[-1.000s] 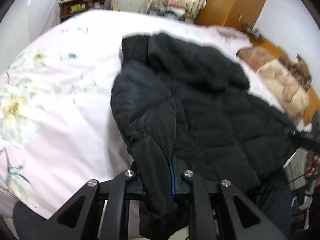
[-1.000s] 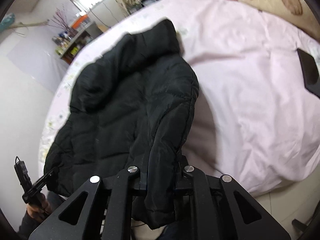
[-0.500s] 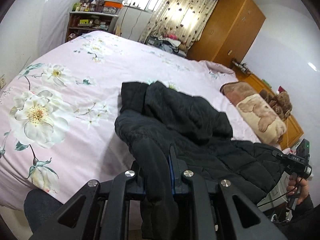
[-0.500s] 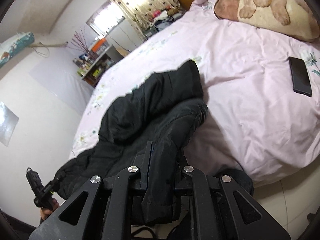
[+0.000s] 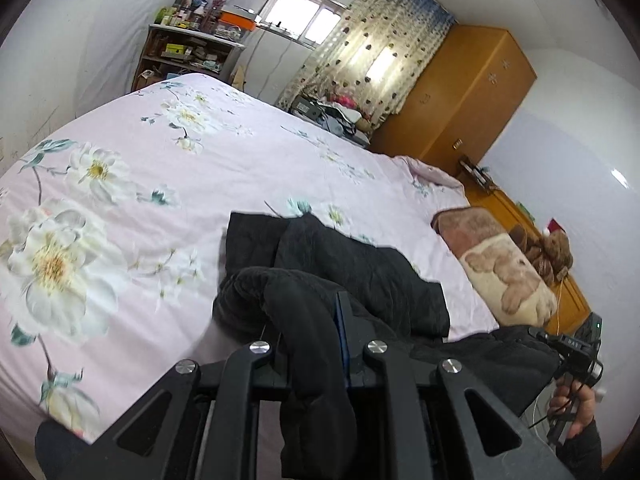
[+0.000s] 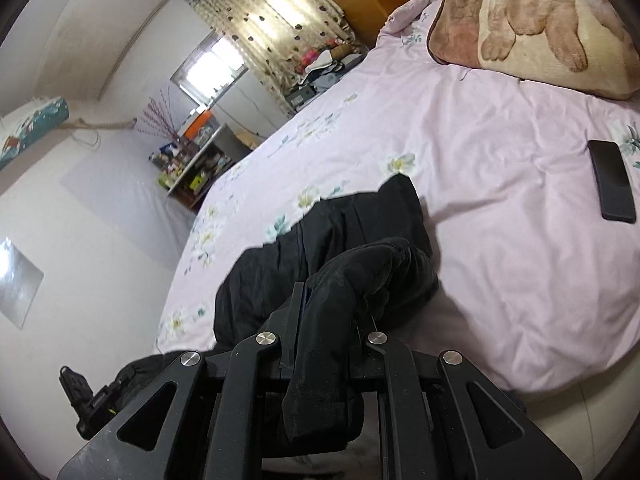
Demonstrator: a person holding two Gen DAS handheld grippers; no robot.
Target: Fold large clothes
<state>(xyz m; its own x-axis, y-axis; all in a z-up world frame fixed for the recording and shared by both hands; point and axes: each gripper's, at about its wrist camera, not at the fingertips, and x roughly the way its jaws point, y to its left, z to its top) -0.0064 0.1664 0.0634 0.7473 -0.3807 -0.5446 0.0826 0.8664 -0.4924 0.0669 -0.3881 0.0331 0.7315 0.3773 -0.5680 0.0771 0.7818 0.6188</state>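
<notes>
A black quilted jacket lies on the near edge of the pink floral bed, its lower part hanging off the bed. My left gripper is shut on a fold of the jacket's left side, cloth draped over the jaws. In the right wrist view my right gripper is shut on a fold of the same jacket at its right side. The right gripper also shows at the far right of the left wrist view.
A brown and cream rabbit blanket lies at the bed's head. A black phone lies on the sheet to the right of the jacket. A wooden wardrobe and cluttered shelves stand beyond the bed.
Both grippers have pulled back and down toward the bed's near edge with the jacket in them. The jacket, held up and spread before, now lies lower and bunched on the bed.
</notes>
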